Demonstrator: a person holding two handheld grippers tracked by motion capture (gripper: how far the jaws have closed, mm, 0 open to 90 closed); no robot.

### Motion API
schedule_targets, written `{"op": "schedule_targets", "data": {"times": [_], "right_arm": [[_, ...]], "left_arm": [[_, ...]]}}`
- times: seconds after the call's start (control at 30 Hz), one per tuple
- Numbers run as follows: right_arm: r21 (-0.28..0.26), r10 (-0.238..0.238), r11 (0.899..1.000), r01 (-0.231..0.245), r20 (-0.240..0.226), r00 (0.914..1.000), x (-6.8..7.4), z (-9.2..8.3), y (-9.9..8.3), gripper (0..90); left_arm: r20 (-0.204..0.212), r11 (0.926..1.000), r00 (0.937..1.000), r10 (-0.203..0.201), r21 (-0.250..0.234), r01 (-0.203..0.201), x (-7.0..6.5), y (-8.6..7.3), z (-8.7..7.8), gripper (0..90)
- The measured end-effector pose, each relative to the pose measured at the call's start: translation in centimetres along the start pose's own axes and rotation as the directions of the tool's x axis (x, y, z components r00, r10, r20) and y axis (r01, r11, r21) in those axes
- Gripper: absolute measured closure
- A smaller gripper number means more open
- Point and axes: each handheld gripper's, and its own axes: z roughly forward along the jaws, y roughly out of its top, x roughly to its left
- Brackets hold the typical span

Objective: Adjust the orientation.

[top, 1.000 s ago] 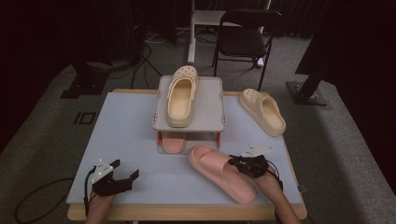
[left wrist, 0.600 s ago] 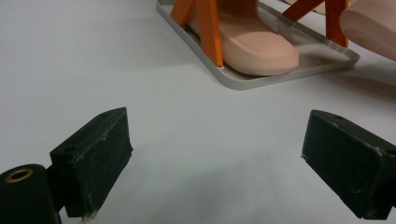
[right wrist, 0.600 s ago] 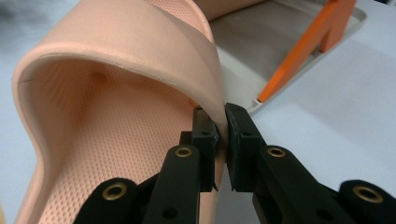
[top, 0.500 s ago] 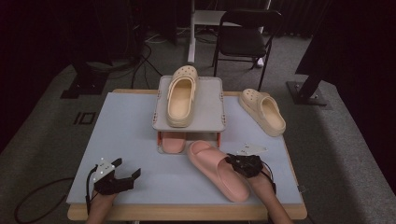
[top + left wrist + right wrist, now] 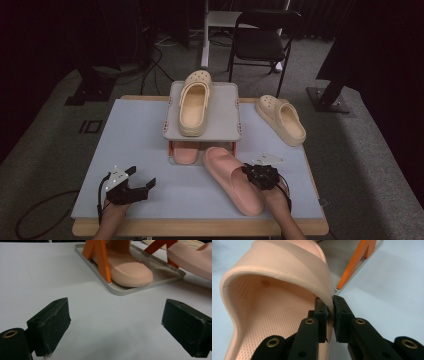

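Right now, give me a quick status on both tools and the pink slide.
Right tool shut on pink slide's strap edge. Left tool open, holding nothing. Slide's toe close to the shoe rack, its orange leg just ahead.

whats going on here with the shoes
A person is sorting shoes onto a small two-level rack on a table. The right gripper is clamped on the side wall of a pink slide lying in front of the rack. The left gripper rests open and empty on the table. Another pink slide sits on the bottom tray, a cream clog on top, and a second clog beside the rack.
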Motion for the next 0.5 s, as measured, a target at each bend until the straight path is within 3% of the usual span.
{"op": "schedule_targets", "data": {"times": [0.33, 0.5], "right_arm": [[-0.018, 0.057, 0.998, -0.056, 0.048, 0.9972, 0.9, 0.8, 0.9, 81.9], [-0.024, 0.122, 0.992, -0.120, 0.080, 0.9893, 1.5, 1.7, 1.4, 81.6]], "left_arm": [[0.012, 1.0000, 0.9999, 0.008, -0.001, -0.008, -0.1, 0.3, 0.6, 7.9], [0.018, 1.0000, 0.9998, 0.010, 0.000, -0.010, -0.2, 0.4, 0.8, 7.9]]}}
